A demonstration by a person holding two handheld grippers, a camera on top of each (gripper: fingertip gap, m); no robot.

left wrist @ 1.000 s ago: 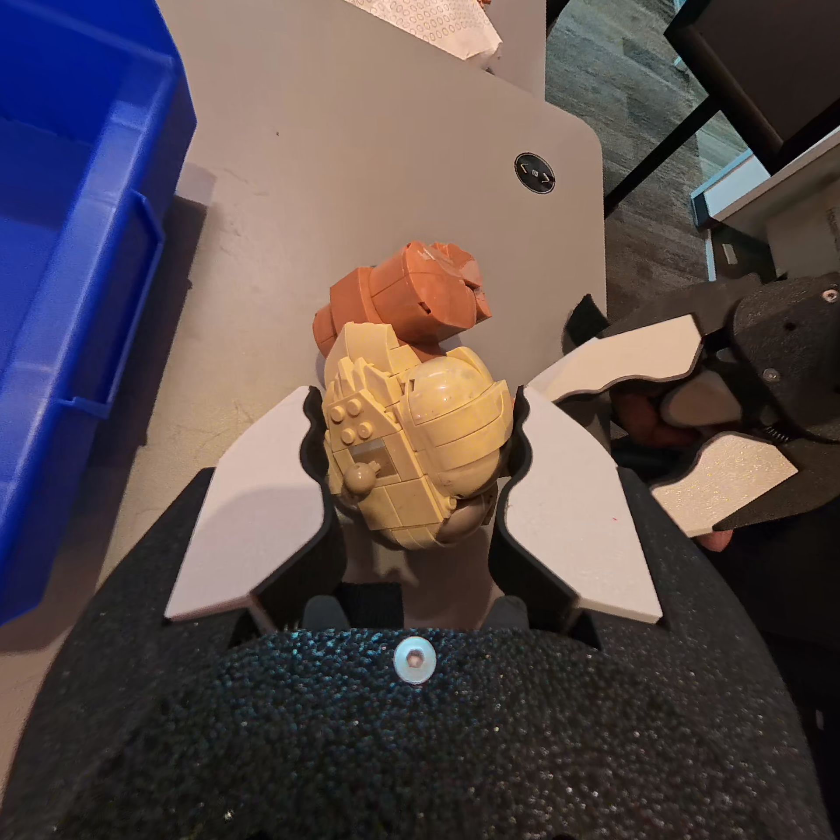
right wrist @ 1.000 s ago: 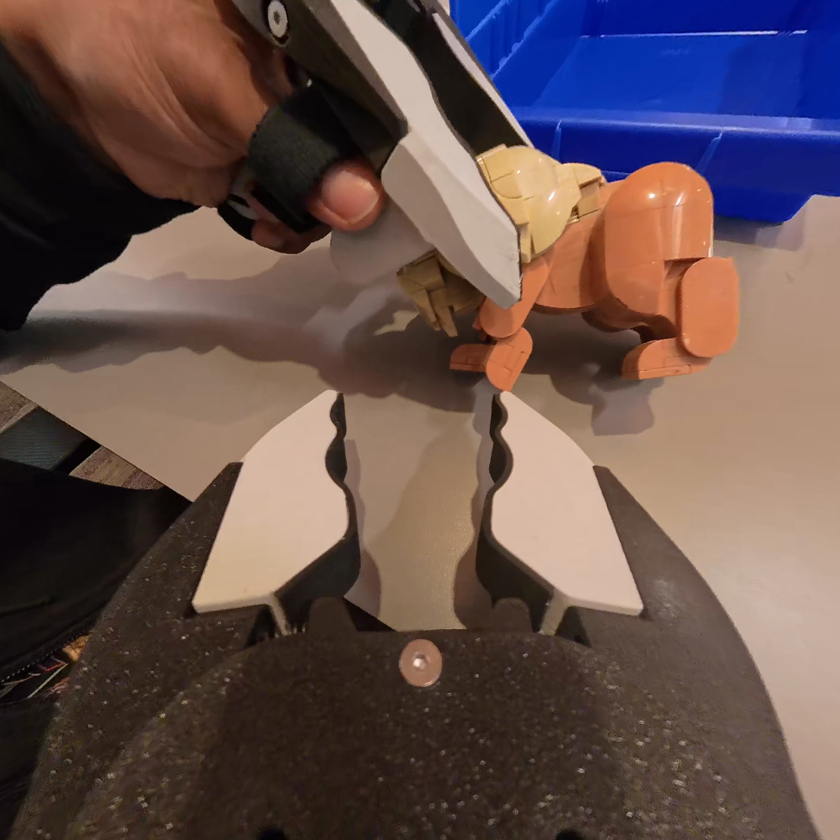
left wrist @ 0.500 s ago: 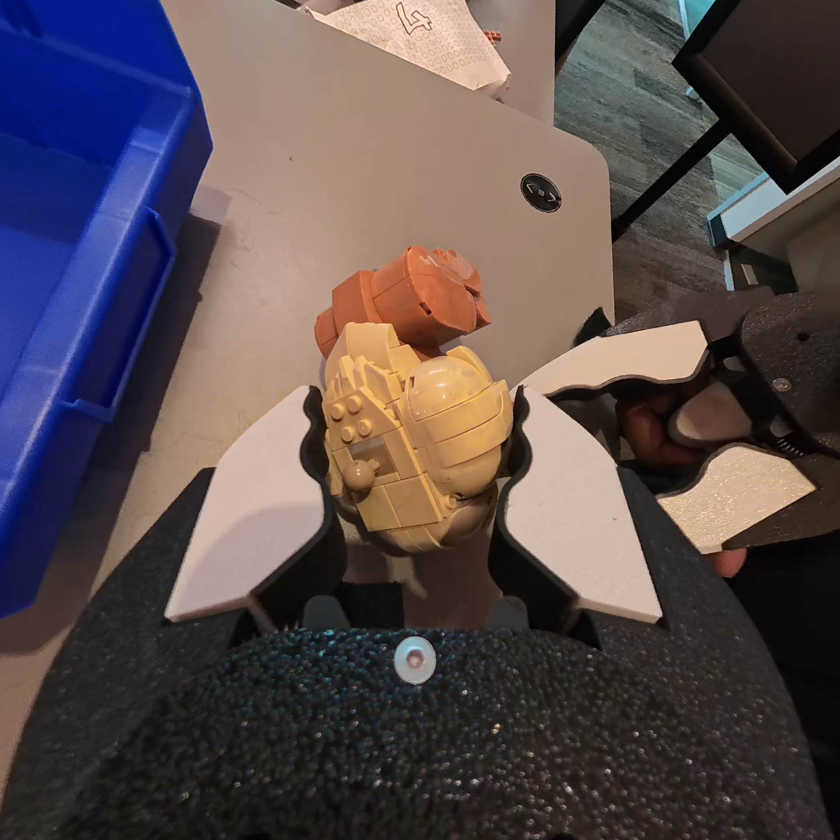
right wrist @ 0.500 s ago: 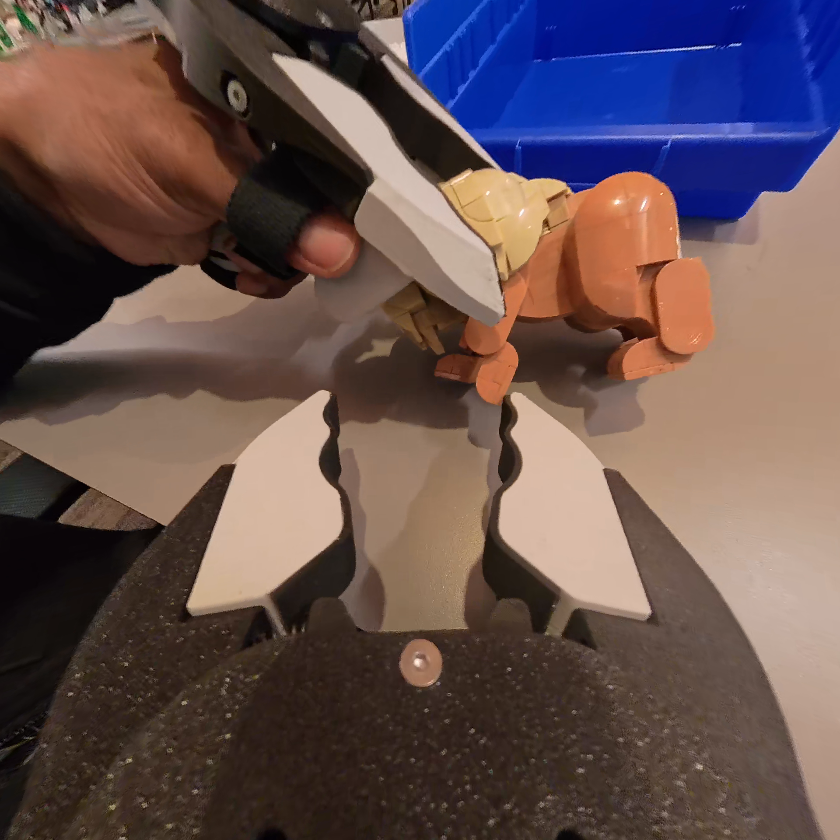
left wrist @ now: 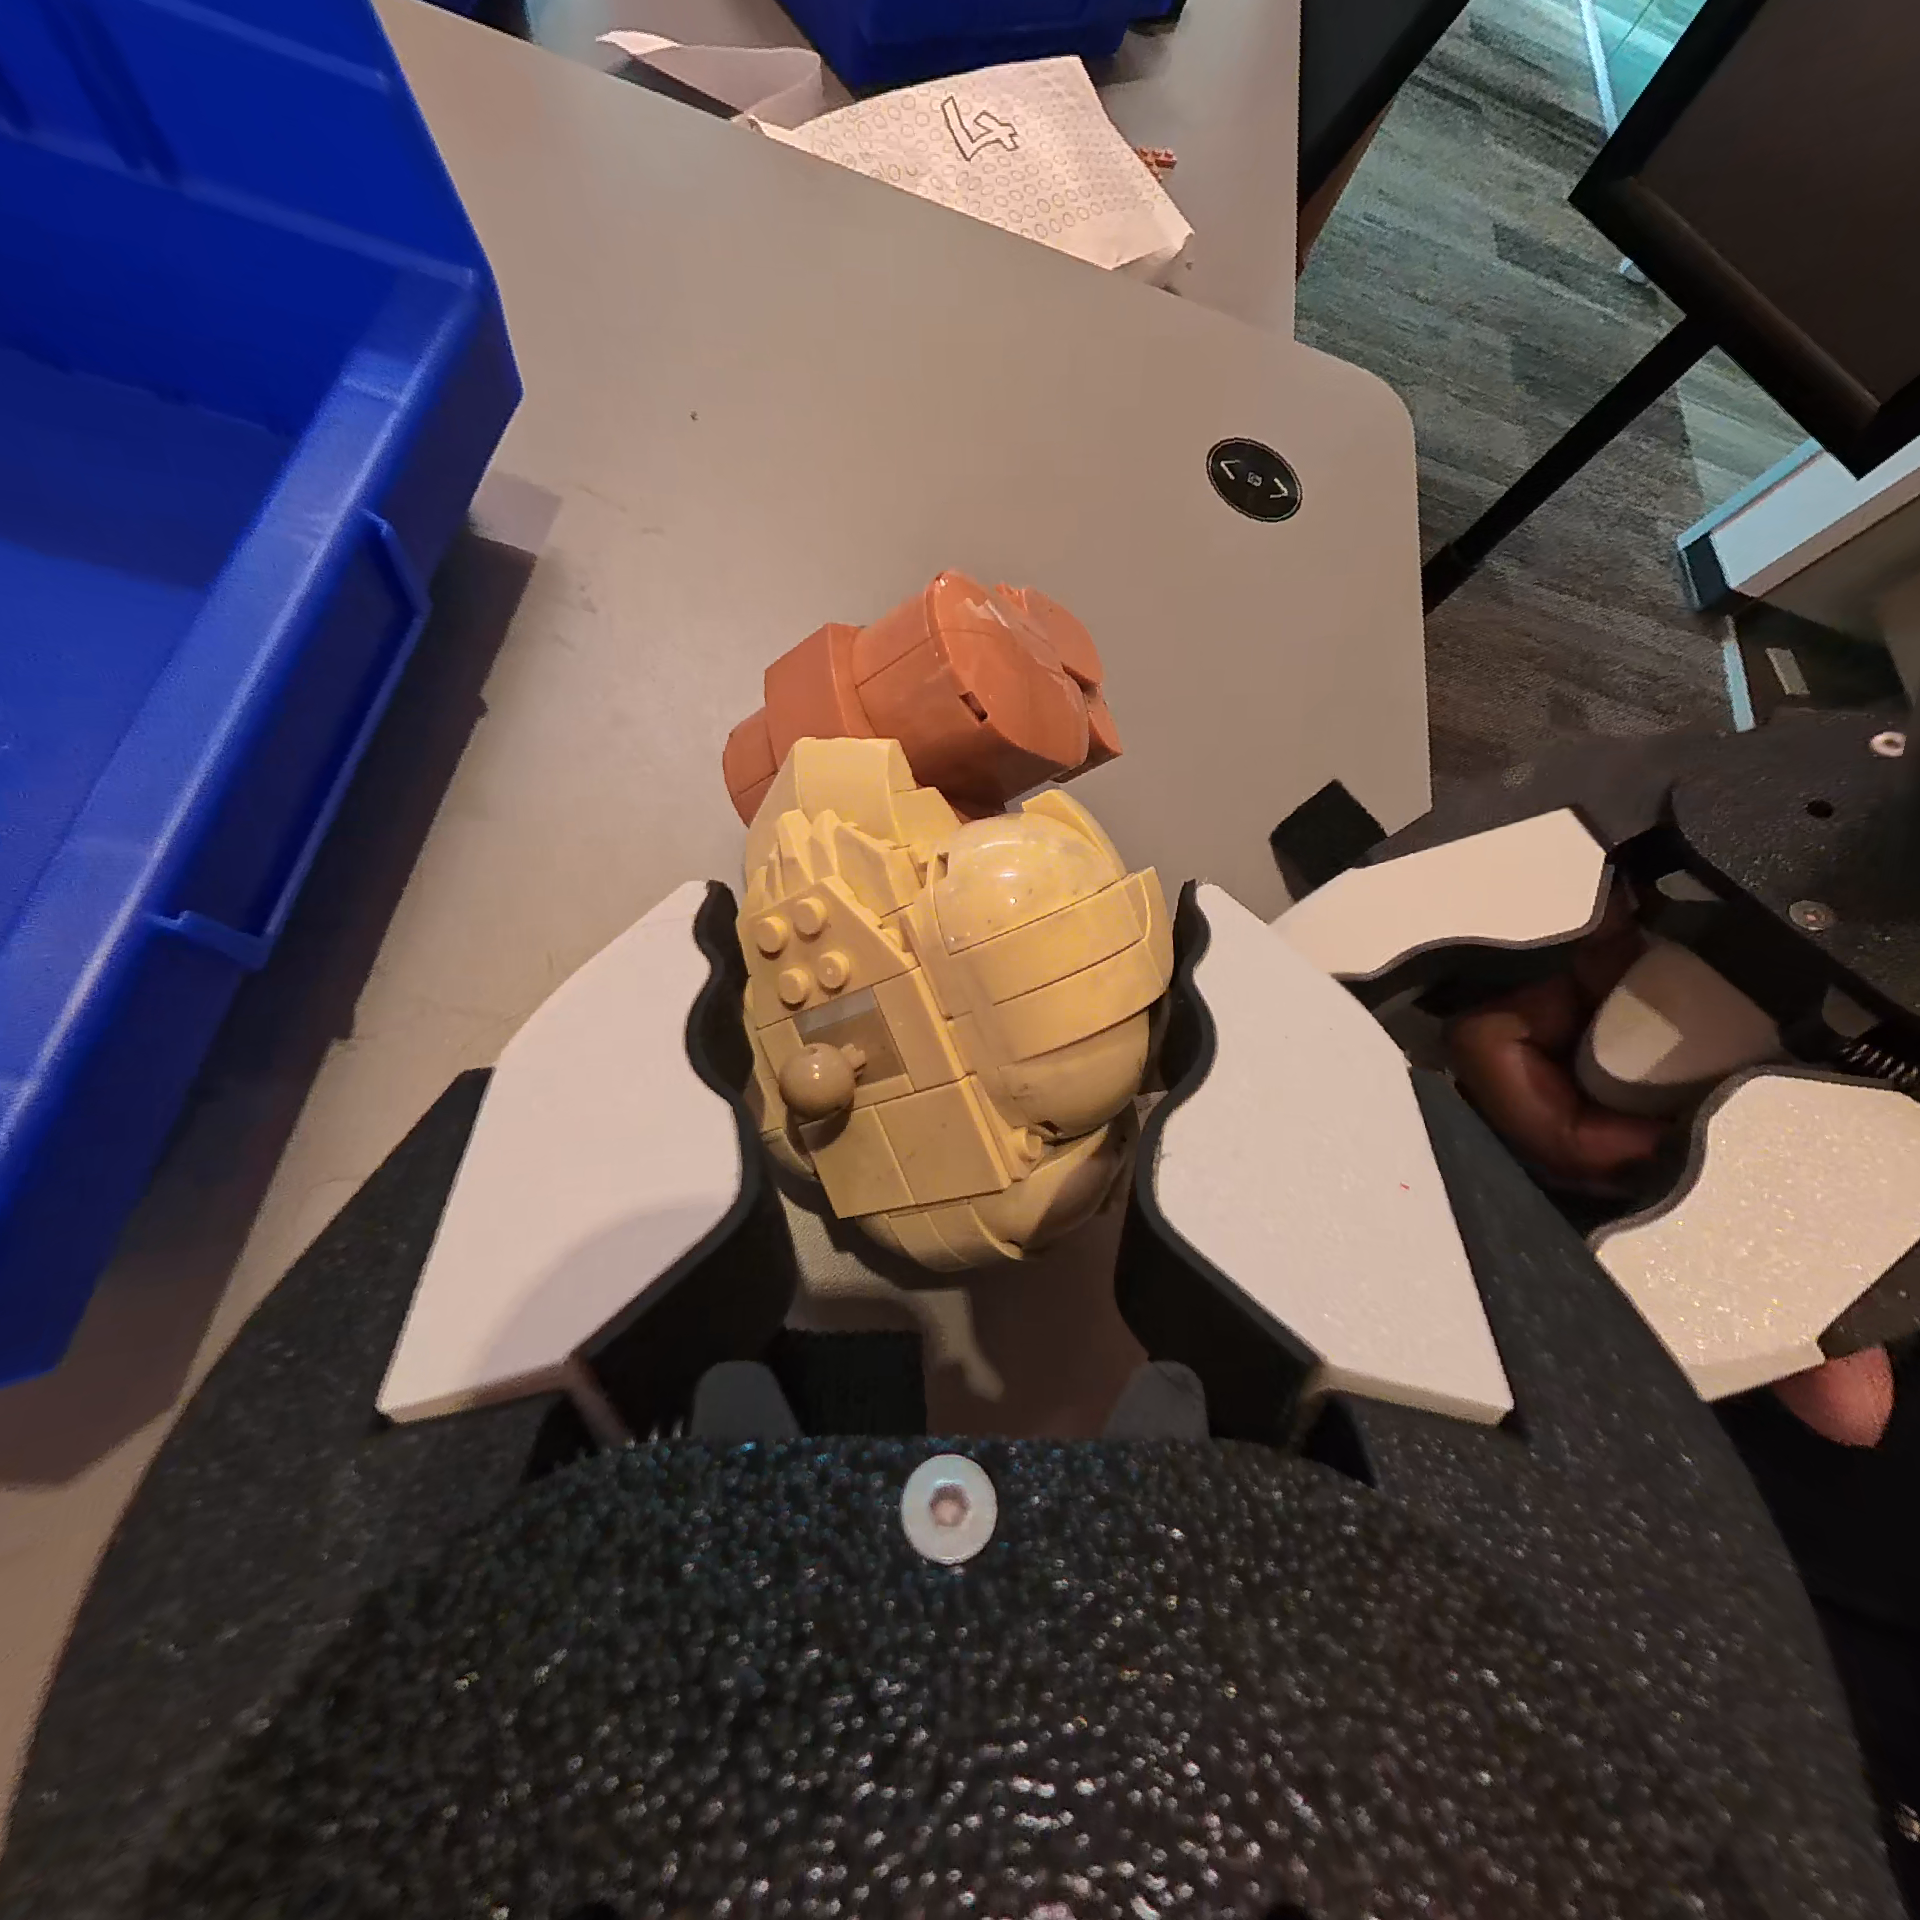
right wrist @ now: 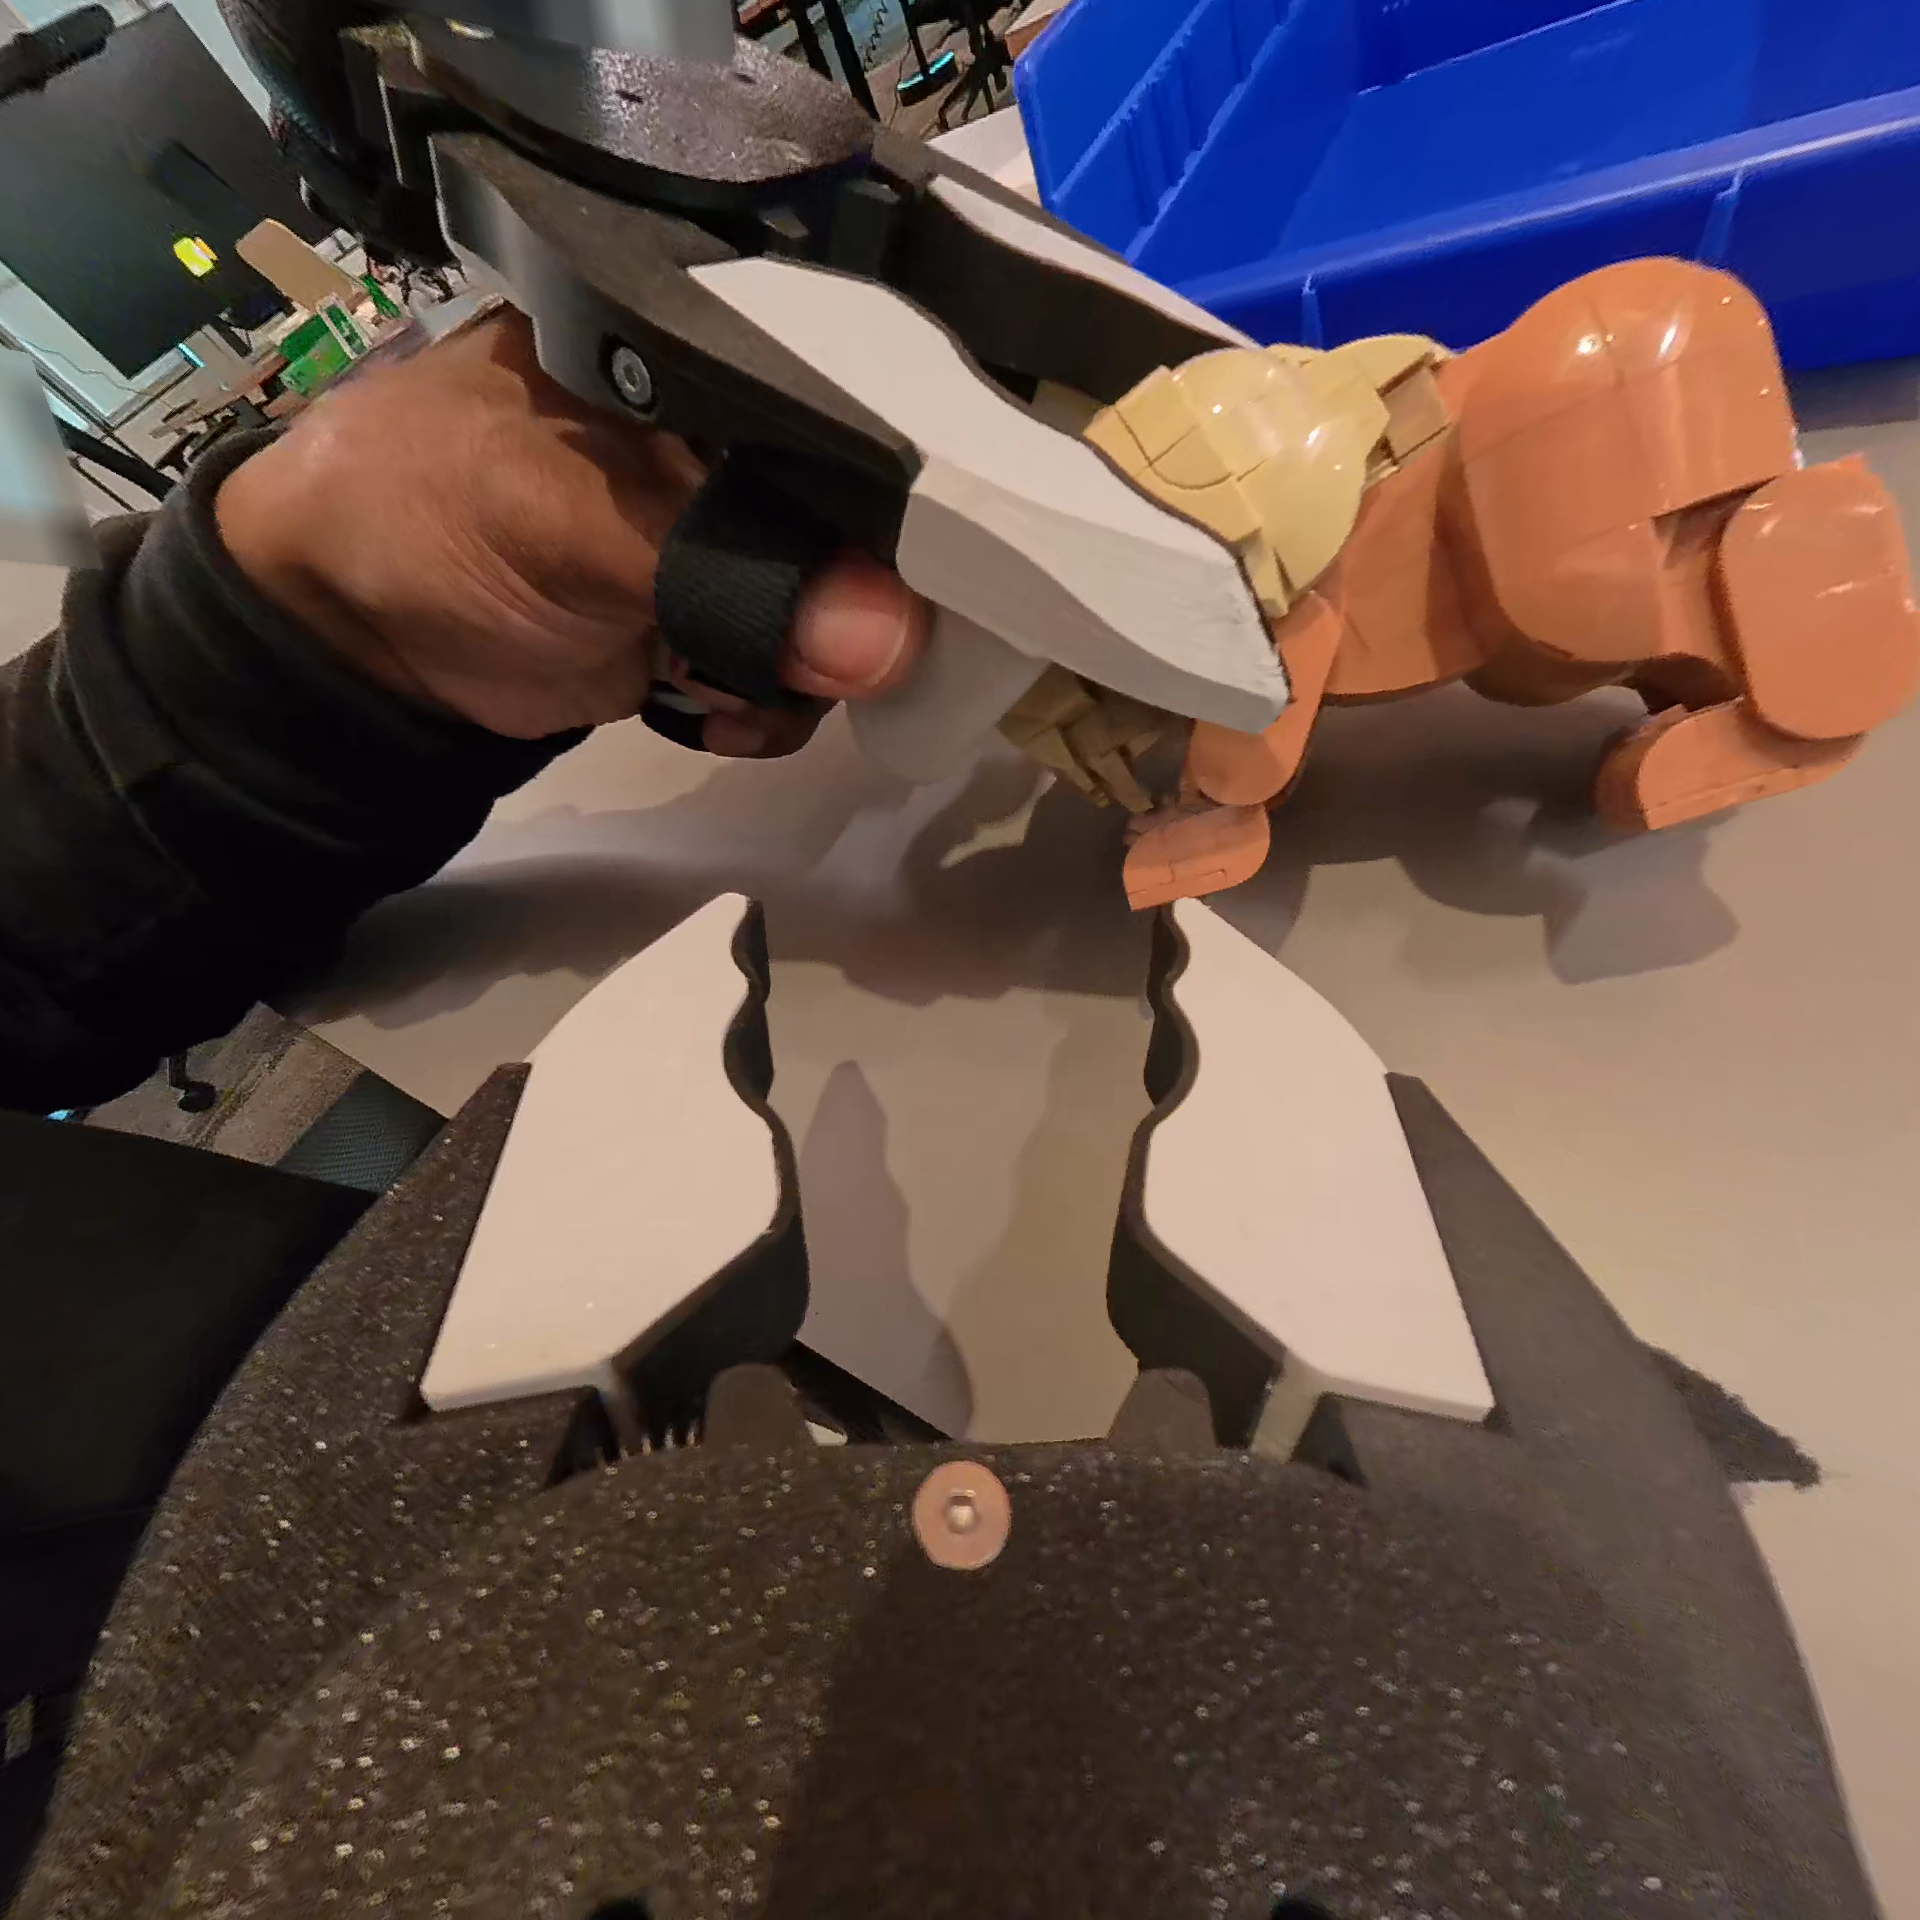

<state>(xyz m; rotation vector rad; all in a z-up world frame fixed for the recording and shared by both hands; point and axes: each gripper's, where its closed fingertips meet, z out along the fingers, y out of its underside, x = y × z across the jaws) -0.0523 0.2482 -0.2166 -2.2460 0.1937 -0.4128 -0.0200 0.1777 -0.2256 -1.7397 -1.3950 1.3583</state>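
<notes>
A brick-built animal with an orange-brown body (right wrist: 1600, 499) and a tan head (left wrist: 935, 1039) stands on the grey table (left wrist: 883, 416). My left gripper (left wrist: 956, 904) is shut on the tan head, one pad on each side of it; it also shows in the right wrist view (right wrist: 1039, 499), held by a hand (right wrist: 447, 561). My right gripper (right wrist: 961, 914) is open and empty, low over the table just short of the animal's front foot (right wrist: 1195, 852). It shows at the right of the left wrist view (left wrist: 1444, 1081).
A big blue bin (left wrist: 208, 623) stands on the table left of the animal and behind it in the right wrist view (right wrist: 1455, 156). A crumpled printed paper (left wrist: 987, 156) lies at the far edge. A round black control (left wrist: 1254, 478) sits near the table corner.
My right gripper's jaws have opened a little wider, still with nothing between them. My left gripper keeps its hold on the tan head; the animal has barely shifted.
</notes>
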